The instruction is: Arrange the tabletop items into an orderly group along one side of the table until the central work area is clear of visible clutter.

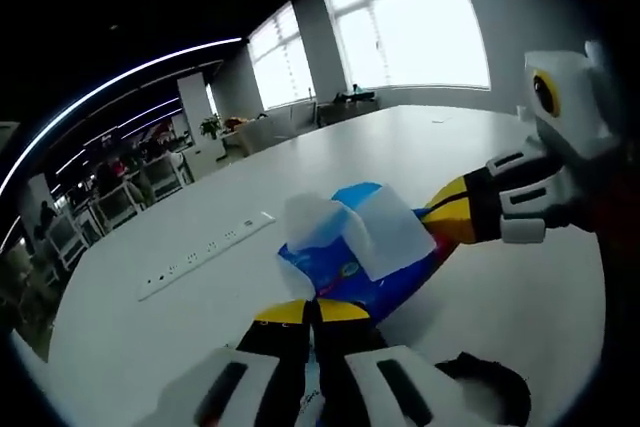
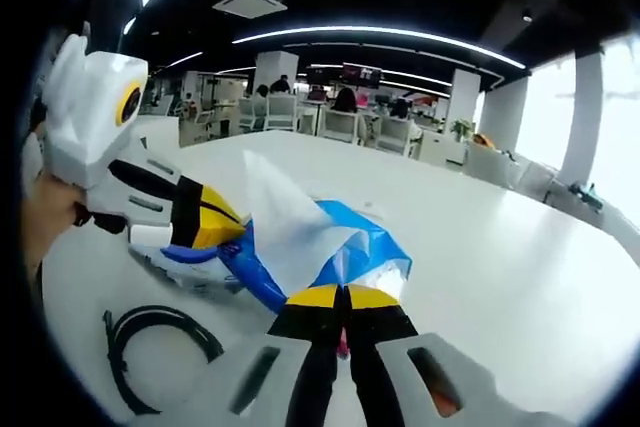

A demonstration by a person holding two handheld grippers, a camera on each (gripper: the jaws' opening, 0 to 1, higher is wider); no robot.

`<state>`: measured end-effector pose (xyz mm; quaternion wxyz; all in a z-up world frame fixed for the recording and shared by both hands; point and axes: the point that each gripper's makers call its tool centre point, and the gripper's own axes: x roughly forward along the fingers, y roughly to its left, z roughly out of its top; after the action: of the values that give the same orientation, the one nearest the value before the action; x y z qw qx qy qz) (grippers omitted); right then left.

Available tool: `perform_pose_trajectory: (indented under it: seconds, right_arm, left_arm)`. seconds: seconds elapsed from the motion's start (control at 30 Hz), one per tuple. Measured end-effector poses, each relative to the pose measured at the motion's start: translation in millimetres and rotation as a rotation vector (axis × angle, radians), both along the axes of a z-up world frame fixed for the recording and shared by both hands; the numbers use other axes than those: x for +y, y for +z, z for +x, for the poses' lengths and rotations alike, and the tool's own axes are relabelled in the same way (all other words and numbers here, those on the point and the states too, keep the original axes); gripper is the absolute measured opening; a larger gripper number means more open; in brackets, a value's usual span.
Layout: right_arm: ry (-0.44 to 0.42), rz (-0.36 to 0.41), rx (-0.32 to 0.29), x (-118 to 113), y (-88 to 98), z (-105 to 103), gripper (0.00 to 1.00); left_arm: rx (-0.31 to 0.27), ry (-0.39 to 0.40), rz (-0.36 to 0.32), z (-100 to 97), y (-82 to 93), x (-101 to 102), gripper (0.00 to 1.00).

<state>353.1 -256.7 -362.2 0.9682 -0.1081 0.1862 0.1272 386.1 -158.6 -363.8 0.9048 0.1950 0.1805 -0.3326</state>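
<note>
Tissue pack of soft blue plastic with white tissue sticking out of its top point(image 1: 365, 252) is the item in hand, lying on the broad white table point(image 1: 300, 162) well in from any edge, pinched from both ends. A white power strip point(image 1: 205, 255) is set into the table beyond it, and a black coiled cable point(image 2: 150, 352) lies just beside the pack.

The left tool point(image 1: 315, 312) has its yellow-tipped jaws together on the near edge of the wrapper; the right tool point(image 2: 343, 297) is likewise clamped on the opposite edge.

Risks, as I judge them: both grips hold only thin film, so pulling apart could tear the wrapper or slip off. The loose tissue could drag out, and a low sweep might snag the cable.
</note>
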Motion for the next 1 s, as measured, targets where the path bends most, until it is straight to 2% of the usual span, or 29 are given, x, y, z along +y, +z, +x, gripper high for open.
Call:
perform_pose_trajectory:
  seconds: [0.33,0.53,1.0]
  right_arm:
    - [-0.002,-0.038,0.031,-25,-6.6,-6,0.00]
    - [-0.010,-0.016,0.042,-37,-13.9,-7,0.00]
    - [-0.004,-0.039,0.074,-42,-29.1,-10,0.00]
  left_arm:
    - [0.010,-0.031,0.009,-11.9,-7.0,-26,0.00]
    - [0.000,-0.044,0.041,-14.6,-12.6,-37,0.00]
    - [0.021,-0.049,0.061,-25.7,-27.9,-41,0.00]
